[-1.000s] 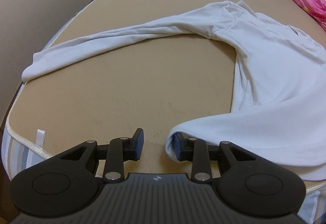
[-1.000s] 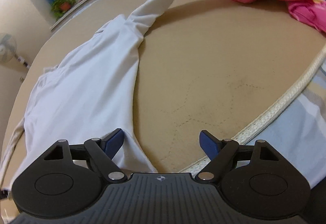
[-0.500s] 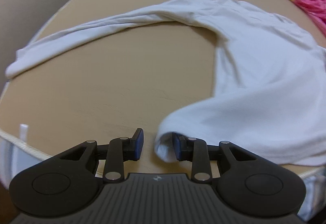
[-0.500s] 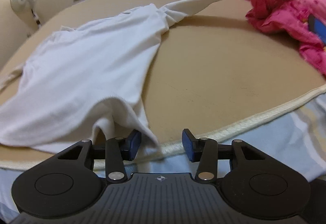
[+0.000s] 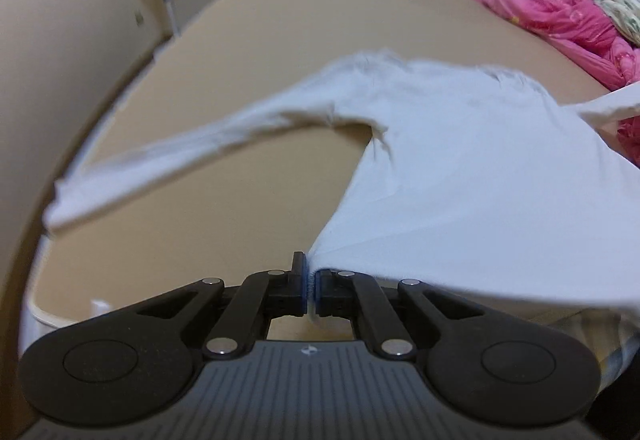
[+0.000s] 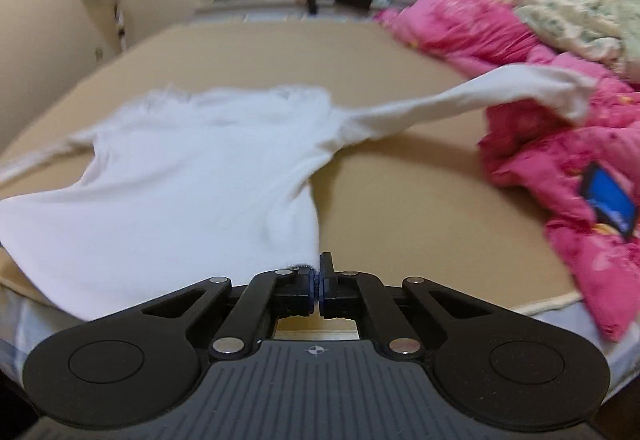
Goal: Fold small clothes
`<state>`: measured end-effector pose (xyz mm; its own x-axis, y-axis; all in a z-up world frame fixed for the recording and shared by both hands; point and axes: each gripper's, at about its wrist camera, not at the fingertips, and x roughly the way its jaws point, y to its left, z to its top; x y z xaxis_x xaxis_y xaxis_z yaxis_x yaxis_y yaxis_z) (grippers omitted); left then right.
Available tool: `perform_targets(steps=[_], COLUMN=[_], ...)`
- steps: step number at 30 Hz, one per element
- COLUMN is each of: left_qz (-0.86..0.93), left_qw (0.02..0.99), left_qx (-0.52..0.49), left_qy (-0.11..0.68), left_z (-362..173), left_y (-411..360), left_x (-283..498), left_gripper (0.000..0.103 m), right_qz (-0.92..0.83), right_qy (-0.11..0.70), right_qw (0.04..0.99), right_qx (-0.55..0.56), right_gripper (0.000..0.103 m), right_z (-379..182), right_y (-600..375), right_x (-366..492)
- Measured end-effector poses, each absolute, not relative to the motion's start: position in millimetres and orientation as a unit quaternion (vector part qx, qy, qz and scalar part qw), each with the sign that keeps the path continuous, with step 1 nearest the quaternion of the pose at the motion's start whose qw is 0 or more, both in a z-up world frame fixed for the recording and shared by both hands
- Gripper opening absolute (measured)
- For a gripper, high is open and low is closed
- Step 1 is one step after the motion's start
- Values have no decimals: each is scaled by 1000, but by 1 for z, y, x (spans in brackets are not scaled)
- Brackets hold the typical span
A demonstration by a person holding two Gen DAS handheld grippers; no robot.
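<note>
White shirt stretched ahead, hem corners pinched in closed left gripper and right gripper.

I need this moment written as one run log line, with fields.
step: lift hem | left gripper: shut on white shirt | right gripper: shut on white shirt | sleeve on pink quilt
</note>
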<state>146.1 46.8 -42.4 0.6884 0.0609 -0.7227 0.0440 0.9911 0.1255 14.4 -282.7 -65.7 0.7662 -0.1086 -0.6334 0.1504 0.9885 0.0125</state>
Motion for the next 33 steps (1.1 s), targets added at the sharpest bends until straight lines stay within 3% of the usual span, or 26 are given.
perform_targets(steps=[8,17,33], left_qz=[3,-3,-10], left_qw=[884,904,874], left_qx=[131,127,169], left_qy=[449,409,455], left_z=[-106,-82,-130], left_y=[36,41,32], left_x=[118,95,91], left_gripper=[3,3,4], right_qz=[-93,-79,-76], right_qy=[427,406,464], right_qw=[898,910,882], right_qx=[53,26,15], right_gripper=[1,1,1], right_z=[-133,-112,-142], right_y=[-286,-279,-267], right_x=[-6,-11,-4])
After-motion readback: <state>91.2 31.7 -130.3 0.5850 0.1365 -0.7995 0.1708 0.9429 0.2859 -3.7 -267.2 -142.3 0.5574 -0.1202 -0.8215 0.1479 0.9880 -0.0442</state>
